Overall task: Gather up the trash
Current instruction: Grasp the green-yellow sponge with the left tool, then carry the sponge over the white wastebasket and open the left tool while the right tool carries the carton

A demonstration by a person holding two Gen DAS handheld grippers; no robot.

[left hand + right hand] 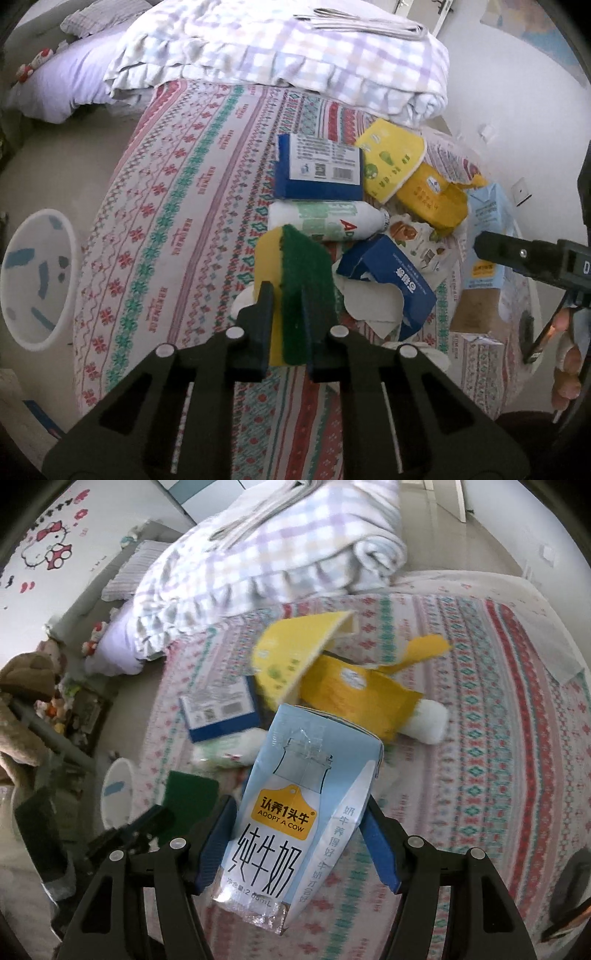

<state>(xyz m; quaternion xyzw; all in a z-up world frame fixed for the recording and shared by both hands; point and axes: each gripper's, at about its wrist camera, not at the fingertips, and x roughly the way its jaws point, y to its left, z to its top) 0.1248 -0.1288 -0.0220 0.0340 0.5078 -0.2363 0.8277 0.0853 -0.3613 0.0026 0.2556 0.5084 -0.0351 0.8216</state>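
My left gripper [286,295] is shut on a yellow and green sponge [299,273], held above the patterned bedspread [177,206]. My right gripper [299,823] is shut on a light blue milk carton [295,805], lifted over the bed; the carton also shows at the right of the left wrist view [487,229]. Trash lies in a pile on the bed: a blue box [319,166], a white bottle [325,219], a yellow carton [388,158], an orange-yellow torn box [432,195] and a torn blue box [391,277].
A white bin [37,277] stands on the floor left of the bed, also seen in the right wrist view [118,794]. A folded checked quilt [280,51] lies at the bed's far end. Plush toys [22,686] sit at left.
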